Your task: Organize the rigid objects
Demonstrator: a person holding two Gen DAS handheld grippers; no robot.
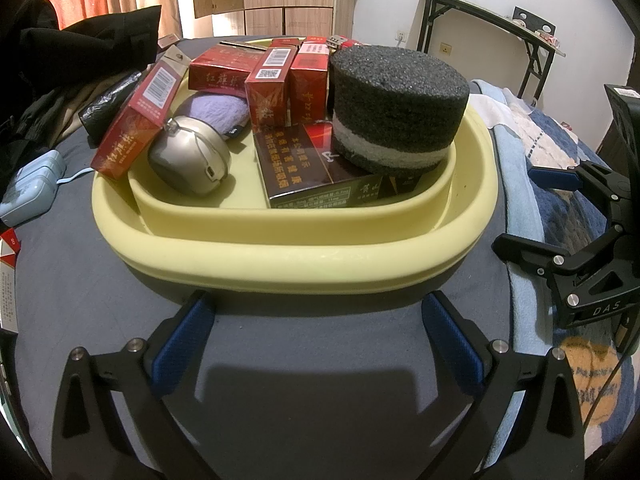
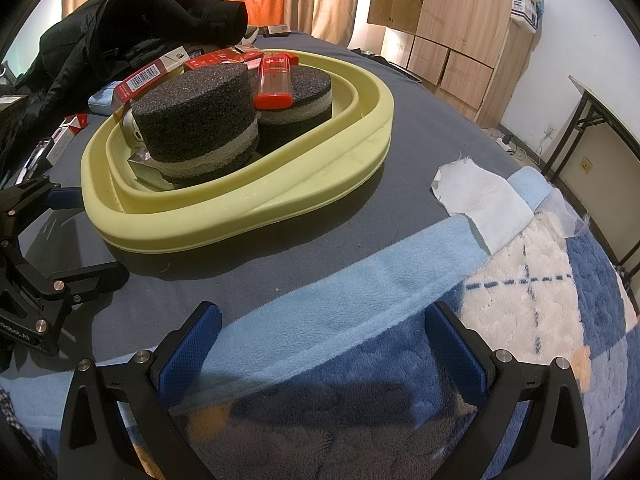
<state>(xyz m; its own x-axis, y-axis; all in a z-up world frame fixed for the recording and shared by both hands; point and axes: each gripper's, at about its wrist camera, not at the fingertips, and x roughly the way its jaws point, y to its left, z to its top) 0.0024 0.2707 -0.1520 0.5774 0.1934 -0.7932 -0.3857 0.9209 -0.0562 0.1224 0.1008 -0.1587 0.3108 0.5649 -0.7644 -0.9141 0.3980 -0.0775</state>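
Wooden cupboards and orange curtains are seen behind a bed (image 1: 280, 380) spread with a grey sheet, and on it the yellow basin (image 1: 296, 256) is set, a second yellow tray nested inside it. Both tools are held back from it with nothing in their grasp: the left gripper (image 1: 318, 340) is spread wide just short of the near rim, and the right gripper (image 2: 320, 350) is likewise parted, hovering over the blue fleece blanket (image 2: 400, 280) beside the basin. Inside, a tall black foam cylinder (image 1: 396, 108) is perched on dark flat cartons (image 1: 304, 172); a second foam cylinder (image 2: 298, 100) is visible behind it from the right wrist view, with a red-capped clear case (image 2: 273, 80) leaning against it. Red boxes (image 1: 268, 92) are stood upright at the back, one red box (image 1: 136, 120) is tipped over the left rim, and a silver mouse (image 1: 190, 156) is lodged beside a lilac pad (image 1: 214, 108). Loose packs (image 2: 68, 128) are left on the sheet, well apart from the basin, so collecting is judged unfinished. The next pick is best approached low, with the jaws squared to a pack's narrow faces and the leaning box left undisturbed.
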